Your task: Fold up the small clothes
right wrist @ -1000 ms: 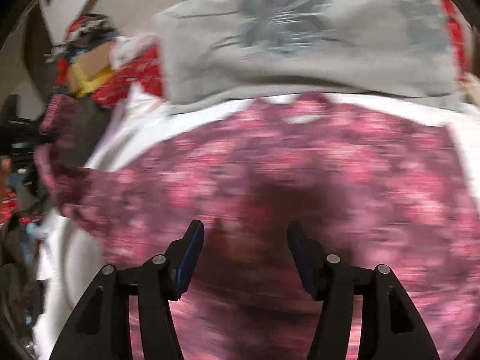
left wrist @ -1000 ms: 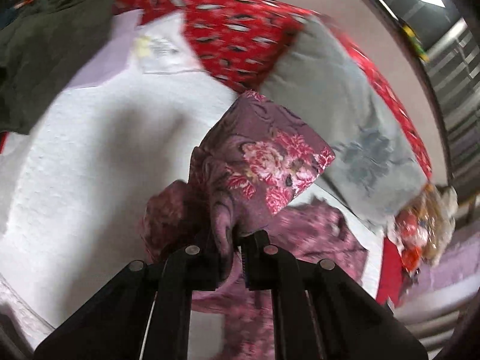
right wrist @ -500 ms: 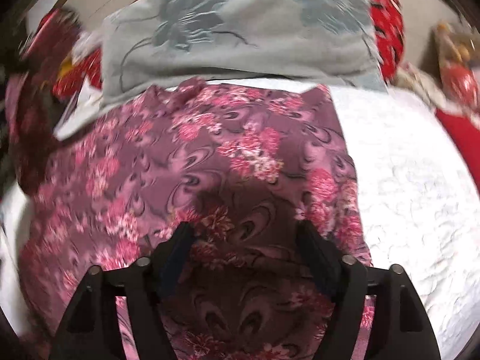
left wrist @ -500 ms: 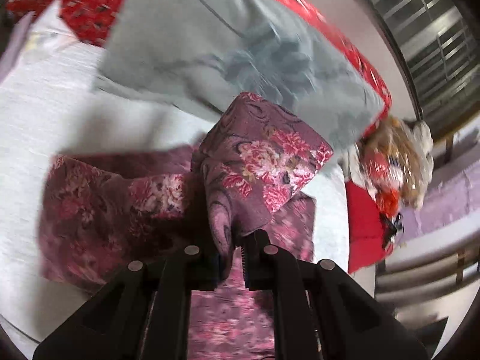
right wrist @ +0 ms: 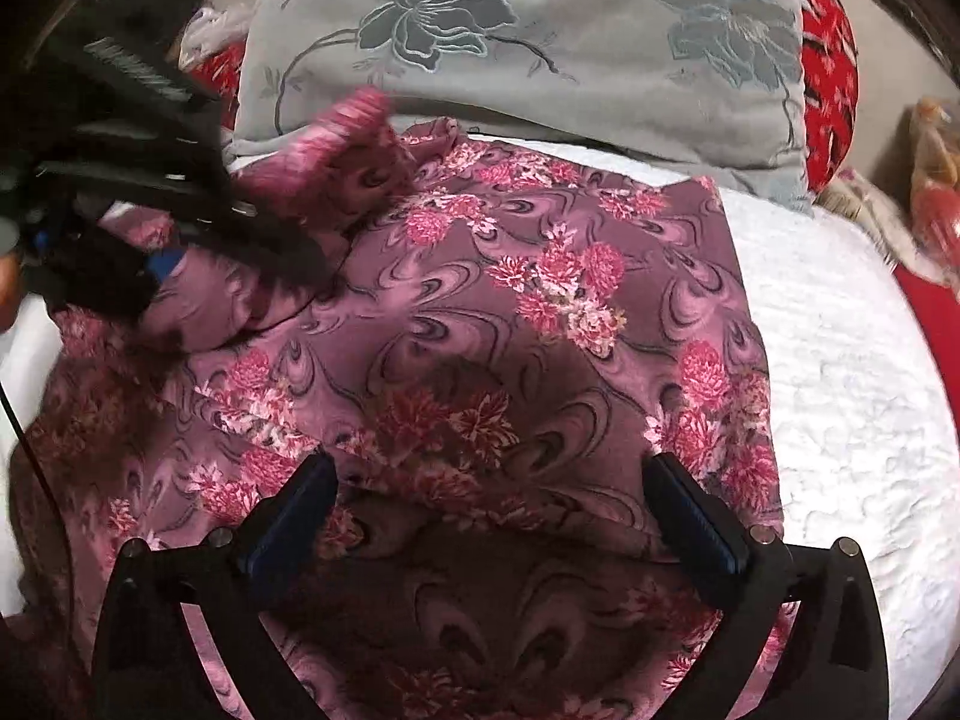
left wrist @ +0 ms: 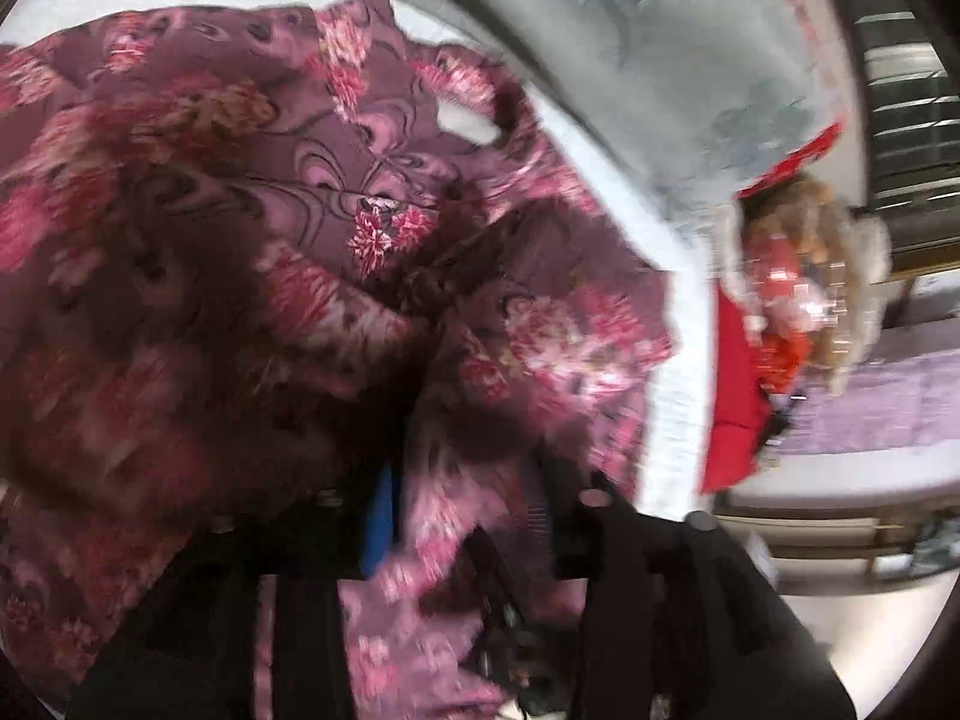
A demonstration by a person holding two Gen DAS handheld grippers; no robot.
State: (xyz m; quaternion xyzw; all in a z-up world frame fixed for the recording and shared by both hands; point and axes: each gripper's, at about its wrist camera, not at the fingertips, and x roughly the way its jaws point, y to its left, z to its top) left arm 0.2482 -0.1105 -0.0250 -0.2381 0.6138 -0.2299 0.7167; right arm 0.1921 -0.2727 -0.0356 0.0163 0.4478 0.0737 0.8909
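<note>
Since a second ago the left gripper (left wrist: 462, 516) has swung its fold of the floral garment (right wrist: 540, 324) across over the rest of the cloth, and its jaws, which were pinched tight, are now opening with the fabric still bunched between them. Over on the right, the right gripper (right wrist: 486, 516) was half-closed before and its fingers are now spreading as wide as they go, hovering just above the cloth with nothing clamped.

Nearest to both cameras is the garment itself, purple-pink with red flower clusters, spread on the white quilted bedcover (right wrist: 852, 396). Its right edge lies fairly straight, with bare bedcover beyond it toward the right side of the bed. The left part is lumpy where the folded-over piece sits, and the left gripper (right wrist: 150, 192) shows there in the right wrist view, dark and blurred.

Just behind the garment, at the head edge of the bed, a grey pillow (right wrist: 540, 42) with stitched flowers leans up, the cloth's far edge touching it. A red patterned cushion (right wrist: 831, 72) peeks out behind that. Off the right side there's a crinkly plastic bag (left wrist: 804, 300) of stuff, a red cloth (left wrist: 735, 408), and further back a barred window (left wrist: 906, 90).
</note>
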